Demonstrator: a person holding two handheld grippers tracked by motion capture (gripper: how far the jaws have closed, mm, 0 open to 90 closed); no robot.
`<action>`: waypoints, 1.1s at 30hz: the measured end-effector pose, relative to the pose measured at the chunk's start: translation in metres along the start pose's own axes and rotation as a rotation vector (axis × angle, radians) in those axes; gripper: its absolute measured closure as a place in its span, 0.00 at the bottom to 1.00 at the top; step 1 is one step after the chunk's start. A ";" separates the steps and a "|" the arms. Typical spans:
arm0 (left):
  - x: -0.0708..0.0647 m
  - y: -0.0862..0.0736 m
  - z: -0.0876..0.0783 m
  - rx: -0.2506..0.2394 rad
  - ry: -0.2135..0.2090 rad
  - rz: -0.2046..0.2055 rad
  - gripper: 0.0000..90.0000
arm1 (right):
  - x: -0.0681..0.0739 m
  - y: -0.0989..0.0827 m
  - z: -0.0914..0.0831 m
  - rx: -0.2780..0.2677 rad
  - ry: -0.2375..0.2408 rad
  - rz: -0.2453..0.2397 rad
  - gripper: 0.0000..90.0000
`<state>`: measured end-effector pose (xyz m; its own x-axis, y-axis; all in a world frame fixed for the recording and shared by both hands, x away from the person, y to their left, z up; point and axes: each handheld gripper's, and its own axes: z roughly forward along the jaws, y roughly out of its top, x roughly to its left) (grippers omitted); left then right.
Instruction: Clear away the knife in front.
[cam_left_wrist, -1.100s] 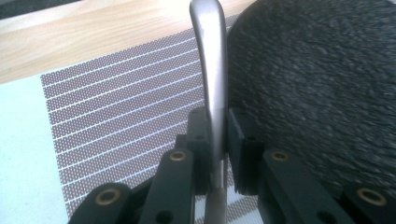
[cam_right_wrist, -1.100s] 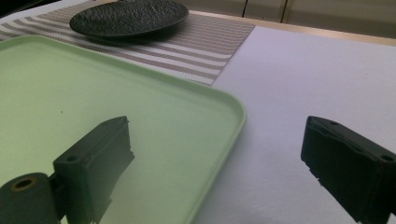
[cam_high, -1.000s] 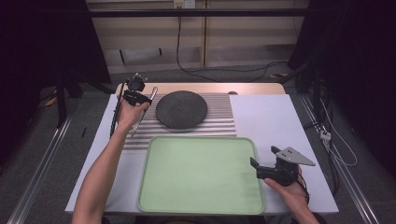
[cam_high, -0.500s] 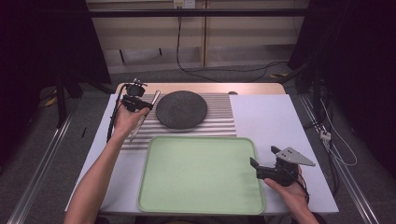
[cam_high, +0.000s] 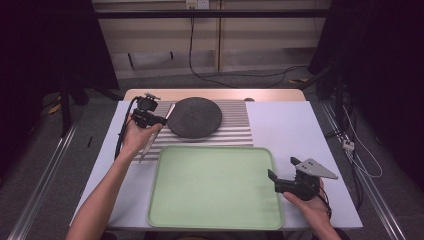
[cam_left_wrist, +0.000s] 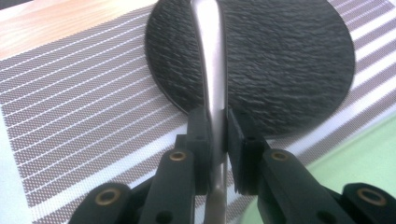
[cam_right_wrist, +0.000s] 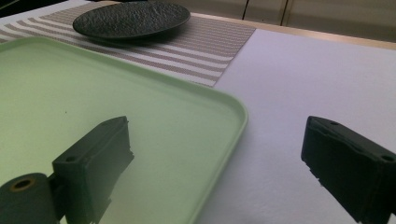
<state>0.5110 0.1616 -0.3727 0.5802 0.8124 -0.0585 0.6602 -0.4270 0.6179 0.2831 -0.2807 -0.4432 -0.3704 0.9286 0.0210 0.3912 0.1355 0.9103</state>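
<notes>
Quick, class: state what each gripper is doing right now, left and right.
Left gripper: closed on a metal utensil, above the placemat beside the black plate.
Right gripper: open, holding nothing.

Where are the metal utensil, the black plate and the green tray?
metal utensil (cam_left_wrist: 214, 70): left gripper view, on its shiny handle above the jaws clamping it.
black plate (cam_high: 194, 117): high view, on the middle of its textured face.
green tray (cam_right_wrist: 236, 108): right gripper view, on its raised corner rim.

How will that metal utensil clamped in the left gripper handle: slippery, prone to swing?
The metal utensil looks smooth and polished, so probably slippery. The left gripper pinches its narrow handle, so it may pivot. Likely stiff: it stays straight over the dark plate.
</notes>
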 end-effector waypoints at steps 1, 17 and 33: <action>-0.002 -0.001 -0.001 -0.001 0.000 0.008 0.89 | 0.000 0.000 0.000 0.000 0.000 0.000 0.09; -0.037 -0.015 -0.009 -0.019 -0.057 0.029 0.89 | 0.000 0.000 0.001 0.000 0.005 -0.004 0.09; -0.056 -0.025 -0.014 0.048 -0.077 0.071 0.89 | 0.000 0.000 0.001 0.001 0.006 -0.002 0.08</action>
<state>0.4554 0.1324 -0.3745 0.6600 0.7473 -0.0770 0.6371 -0.5025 0.5845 0.2839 -0.2799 -0.4431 -0.3766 0.9261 0.0219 0.3914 0.1377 0.9098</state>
